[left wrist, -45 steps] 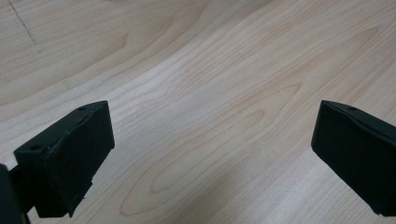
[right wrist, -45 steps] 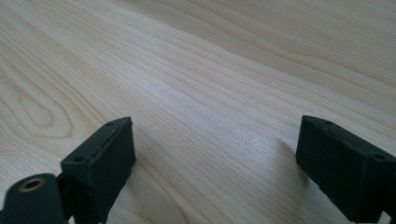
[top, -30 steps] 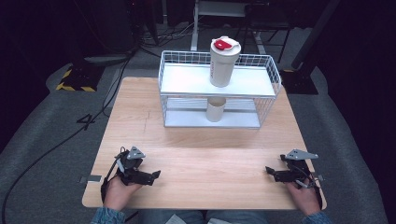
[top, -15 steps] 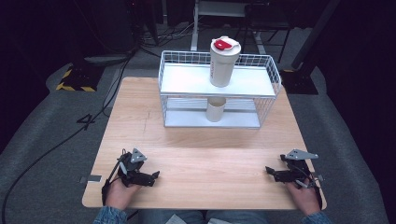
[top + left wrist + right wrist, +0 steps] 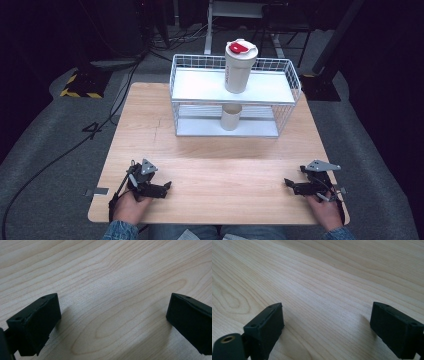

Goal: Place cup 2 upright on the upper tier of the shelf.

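Observation:
My left gripper point(image 5: 165, 187) rests low over the wooden table point(image 5: 220, 165) near its front left corner, held in a hand, jaws pointing right. In the left gripper view the left gripper point(image 5: 113, 307) is open, with bare wood between the jaws. My right gripper point(image 5: 289, 183) lies near the front right corner, pointing left. The right gripper view also has the right gripper point(image 5: 327, 312) open, with nothing but wood grain in the gap. Neither gripper touches any object.
A white wire rack point(image 5: 285, 80) with two shelves stands at the far middle of the table. A white shaker bottle with a red lid point(image 5: 239, 67) stands on its top shelf. A small pale cup point(image 5: 231, 117) sits on the lower shelf. Dark floor and cables surround the table.
The left gripper has shifted very slightly toward the near edge. The right gripper has stayed still.

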### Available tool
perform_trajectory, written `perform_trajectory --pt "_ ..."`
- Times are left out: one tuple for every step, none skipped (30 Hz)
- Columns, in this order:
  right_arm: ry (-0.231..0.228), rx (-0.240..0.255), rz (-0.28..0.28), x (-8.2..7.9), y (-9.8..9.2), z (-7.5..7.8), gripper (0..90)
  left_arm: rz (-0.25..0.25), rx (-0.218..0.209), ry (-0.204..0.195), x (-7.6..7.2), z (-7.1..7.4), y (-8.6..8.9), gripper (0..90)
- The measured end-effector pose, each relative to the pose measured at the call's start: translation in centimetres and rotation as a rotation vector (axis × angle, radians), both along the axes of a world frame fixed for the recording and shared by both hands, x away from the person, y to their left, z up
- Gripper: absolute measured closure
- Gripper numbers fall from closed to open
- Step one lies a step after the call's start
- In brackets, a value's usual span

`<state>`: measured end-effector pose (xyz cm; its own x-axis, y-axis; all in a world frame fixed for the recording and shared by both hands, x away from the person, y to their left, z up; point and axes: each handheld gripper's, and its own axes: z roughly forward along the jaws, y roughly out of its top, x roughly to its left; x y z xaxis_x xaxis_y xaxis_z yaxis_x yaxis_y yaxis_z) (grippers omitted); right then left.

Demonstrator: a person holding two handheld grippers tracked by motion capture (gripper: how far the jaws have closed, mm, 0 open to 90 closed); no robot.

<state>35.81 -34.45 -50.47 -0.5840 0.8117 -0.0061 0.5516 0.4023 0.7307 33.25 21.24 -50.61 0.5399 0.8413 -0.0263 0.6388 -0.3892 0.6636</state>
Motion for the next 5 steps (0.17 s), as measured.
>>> perform_trajectory --pt "0.0 0.0 0.0 0.0 0.0 0.0 11.9 0.0 0.0 0.0 0.0 0.0 0.0 0.1" --pt "0.0 0.0 0.0 0.0 0.0 0.0 11.9 0.0 0.0 0.0 0.0 0.0 0.0 0.1" --pt "0.0 0.0 0.0 0.0 0.0 0.0 11.9 0.0 0.001 -0.001 -0.03 0.0 0.04 0.1" --pt "0.0 0.0 0.0 0.0 0.0 0.0 11.9 0.0 -0.002 0.0 -0.07 0.0 0.07 0.1" --pt "0.0 0.0 0.0 0.0 0.0 0.0 11.9 0.0 -0.002 0.0 -0.07 0.0 0.07 0.1"
